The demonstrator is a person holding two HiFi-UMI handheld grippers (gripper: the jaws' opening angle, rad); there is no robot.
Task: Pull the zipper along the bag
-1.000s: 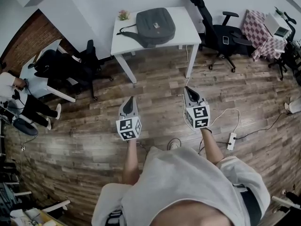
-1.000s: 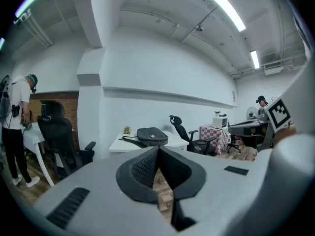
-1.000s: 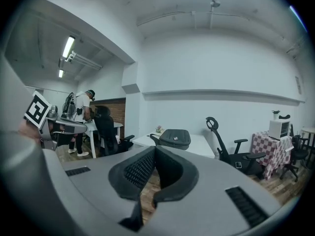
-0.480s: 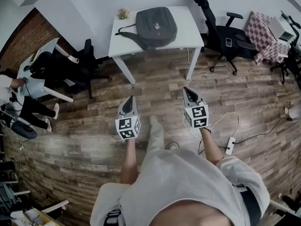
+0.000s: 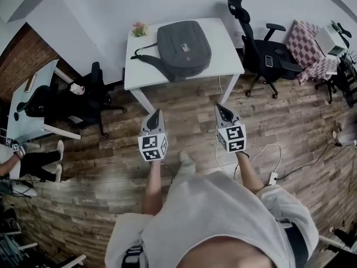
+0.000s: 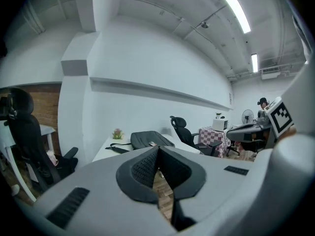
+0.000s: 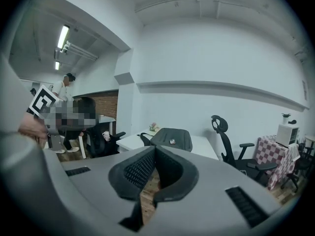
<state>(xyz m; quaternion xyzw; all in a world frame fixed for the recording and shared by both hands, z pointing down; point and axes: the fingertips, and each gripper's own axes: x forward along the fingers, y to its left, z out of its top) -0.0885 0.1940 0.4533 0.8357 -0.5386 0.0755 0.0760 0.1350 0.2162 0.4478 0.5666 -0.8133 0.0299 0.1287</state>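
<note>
A dark grey backpack (image 5: 183,41) lies flat on a white table (image 5: 141,66) against the far wall, its straps trailing to the left. It also shows in the left gripper view as the backpack (image 6: 150,139) and in the right gripper view as the backpack (image 7: 172,138). My left gripper (image 5: 155,114) and right gripper (image 5: 220,107) are both shut and empty, held over the wooden floor a step short of the table's front edge. Both point toward the table.
A small flower pot (image 5: 139,27) stands at the table's back left corner. A black office chair (image 5: 257,44) sits right of the table, a checkered-cloth table (image 5: 308,43) beyond it. Another black chair (image 5: 89,96) and a desk are at left. A white cable and power strip (image 5: 273,177) lie on the floor at right.
Both grippers and the person have moved forward toward the table. The table and backpack now appear closer and larger in the head view.
</note>
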